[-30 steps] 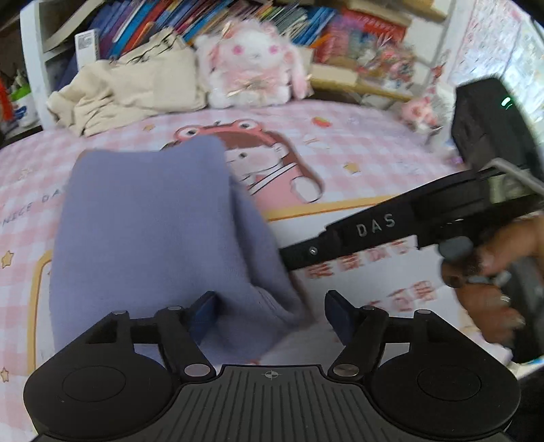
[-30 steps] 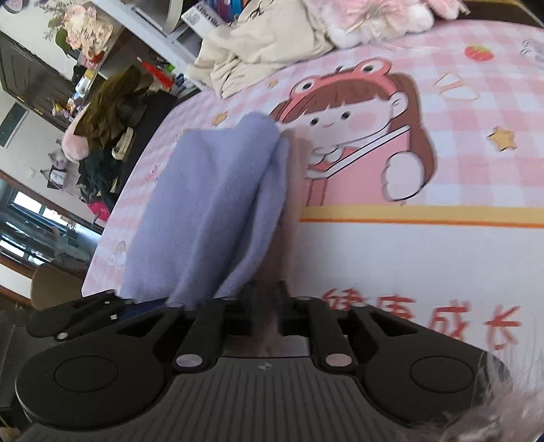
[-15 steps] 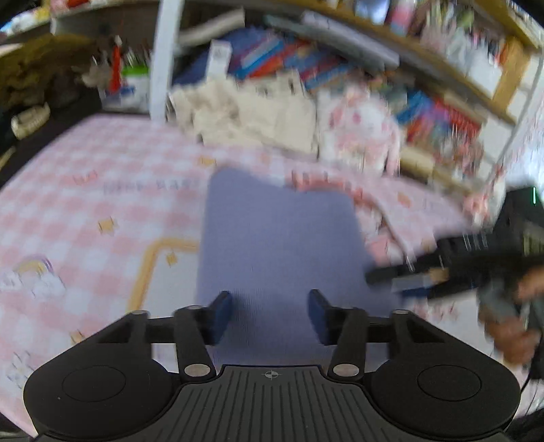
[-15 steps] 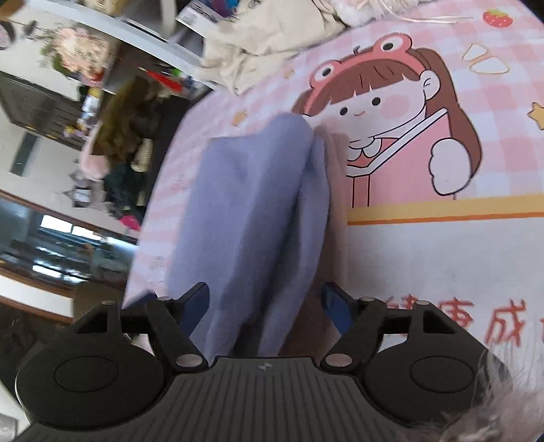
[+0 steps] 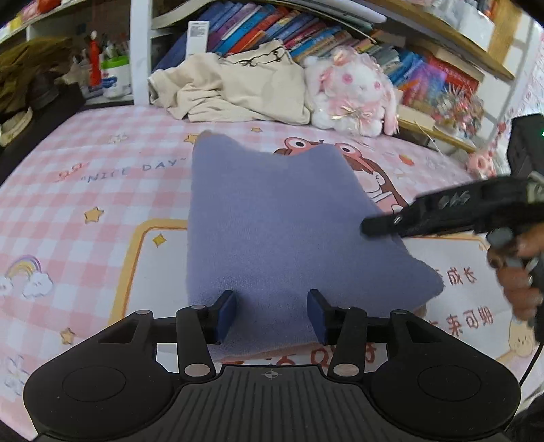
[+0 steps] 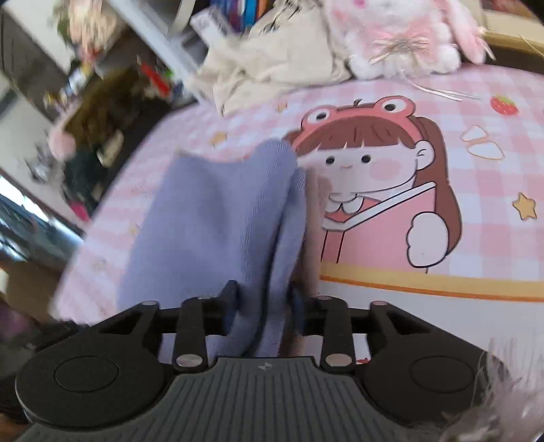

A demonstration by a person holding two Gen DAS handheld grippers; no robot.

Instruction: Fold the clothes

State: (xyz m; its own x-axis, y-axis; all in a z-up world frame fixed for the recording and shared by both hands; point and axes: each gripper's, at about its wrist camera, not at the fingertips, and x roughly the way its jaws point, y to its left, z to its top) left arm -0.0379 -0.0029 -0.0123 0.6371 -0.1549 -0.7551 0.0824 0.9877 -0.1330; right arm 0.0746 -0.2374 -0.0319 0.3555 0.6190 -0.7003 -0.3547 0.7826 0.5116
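Observation:
A folded lavender garment (image 5: pixel 272 217) lies on the pink checked bedspread (image 5: pixel 85 176). My left gripper (image 5: pixel 271 314) is open, its blue pads either side of the garment's near edge, holding nothing. My right gripper (image 6: pixel 263 301) has its jaws closed on the garment's thick right edge (image 6: pixel 285 238), with folds of cloth between the fingers. The right gripper also shows in the left wrist view (image 5: pixel 442 217), at the garment's right side, held by a hand.
A crumpled cream garment (image 5: pixel 234 88) and a white-pink plush rabbit (image 5: pixel 353 91) lie at the back of the bed. Bookshelves (image 5: pixel 306 30) stand behind them. A dark cluttered area (image 5: pixel 34 85) lies off the left side.
My left gripper moved from the garment's right corner to its near edge. My right gripper let go, opened, then closed again on the right edge. The garment now lies flatter.

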